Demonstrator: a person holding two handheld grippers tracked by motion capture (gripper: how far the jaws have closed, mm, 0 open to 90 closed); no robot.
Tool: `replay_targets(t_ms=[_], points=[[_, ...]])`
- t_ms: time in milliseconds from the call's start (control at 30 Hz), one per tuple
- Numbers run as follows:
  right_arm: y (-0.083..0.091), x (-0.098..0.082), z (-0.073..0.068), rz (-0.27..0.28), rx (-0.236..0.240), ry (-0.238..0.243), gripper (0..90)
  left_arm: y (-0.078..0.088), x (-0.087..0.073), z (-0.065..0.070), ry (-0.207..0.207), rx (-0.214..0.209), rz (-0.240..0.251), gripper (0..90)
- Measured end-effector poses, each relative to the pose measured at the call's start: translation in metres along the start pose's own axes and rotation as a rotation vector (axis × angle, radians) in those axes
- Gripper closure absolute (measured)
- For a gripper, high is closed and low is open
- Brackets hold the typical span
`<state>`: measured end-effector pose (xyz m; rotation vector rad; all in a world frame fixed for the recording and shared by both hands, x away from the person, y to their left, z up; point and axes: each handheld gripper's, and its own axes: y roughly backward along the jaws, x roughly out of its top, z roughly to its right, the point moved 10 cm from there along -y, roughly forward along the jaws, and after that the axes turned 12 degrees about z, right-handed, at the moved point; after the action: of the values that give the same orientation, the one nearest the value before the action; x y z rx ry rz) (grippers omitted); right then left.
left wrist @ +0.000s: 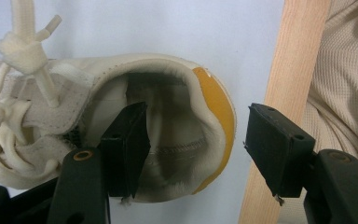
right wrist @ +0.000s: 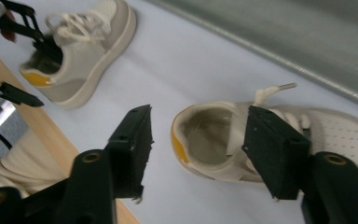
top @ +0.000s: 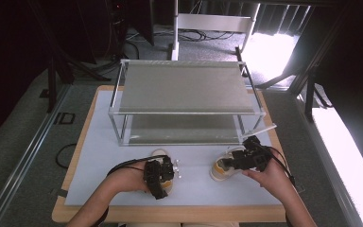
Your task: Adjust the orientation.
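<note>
Two cream sneakers with yellow heel tabs lie on the white mat (top: 99, 179). In the high view the left sneaker (top: 161, 152) sits mostly under my left gripper (top: 162, 178). Close up, my left gripper (left wrist: 198, 119) is open and straddles the heel of this sneaker (left wrist: 214, 100): one jaw is inside the shoe opening, the other outside behind the heel. My right gripper (top: 236, 163) is at the right sneaker (top: 220, 169). It (right wrist: 200, 123) is open, with that sneaker's heel (right wrist: 179, 142) between its jaws. The other sneaker (right wrist: 86, 56) lies farther off.
A two-tier metal rack (top: 184, 87) with grey shelves stands on the far half of the mat. The wooden table edge (top: 170, 213) runs along the near side, next to the person's beige clothing (left wrist: 340, 93). Cables and stands are on the floor beyond.
</note>
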<state>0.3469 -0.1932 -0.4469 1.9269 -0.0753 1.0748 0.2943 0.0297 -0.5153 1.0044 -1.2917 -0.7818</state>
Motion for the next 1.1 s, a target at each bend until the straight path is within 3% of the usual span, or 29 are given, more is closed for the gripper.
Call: replay_targets(t_ms=[233, 367, 467, 567, 767, 900, 967, 1100], points=[[-0.023, -0.008, -0.013, -0.127, 0.036, 0.005, 55.4, -0.002, 0.0, 0.0, 0.001, -0.002, -0.002, 38.4], [-0.039, -0.017, -0.008, -0.205, 0.011, 0.028, 60.3, -0.002, 0.0, 0.001, -0.007, 0.008, -0.012, 38.4], [-0.049, -0.026, -0.007, -0.265, 0.013, -0.02, 61.7, -0.002, -0.001, 0.002, -0.001, 0.002, -0.012, 38.4], [-0.055, -0.031, -0.007, -0.31, 0.01, -0.009, 69.1, -0.002, -0.001, 0.001, 0.003, -0.002, -0.005, 38.5], [-0.063, -0.037, -0.008, -0.378, 0.012, 0.015, 74.1, -0.002, -0.001, 0.002, 0.01, -0.006, -0.007, 38.4], [-0.06, -0.037, -0.01, -0.4, 0.011, 0.074, 75.8, -0.003, -0.001, 0.002, 0.008, -0.006, -0.007, 38.5], [-0.059, -0.038, -0.012, -0.404, 0.035, 0.114, 76.5, -0.004, -0.002, 0.001, 0.004, -0.008, -0.012, 38.5], [-0.056, -0.042, -0.015, -0.412, 0.096, 0.281, 76.2, -0.004, -0.002, 0.002, 0.008, -0.012, -0.014, 38.5]])
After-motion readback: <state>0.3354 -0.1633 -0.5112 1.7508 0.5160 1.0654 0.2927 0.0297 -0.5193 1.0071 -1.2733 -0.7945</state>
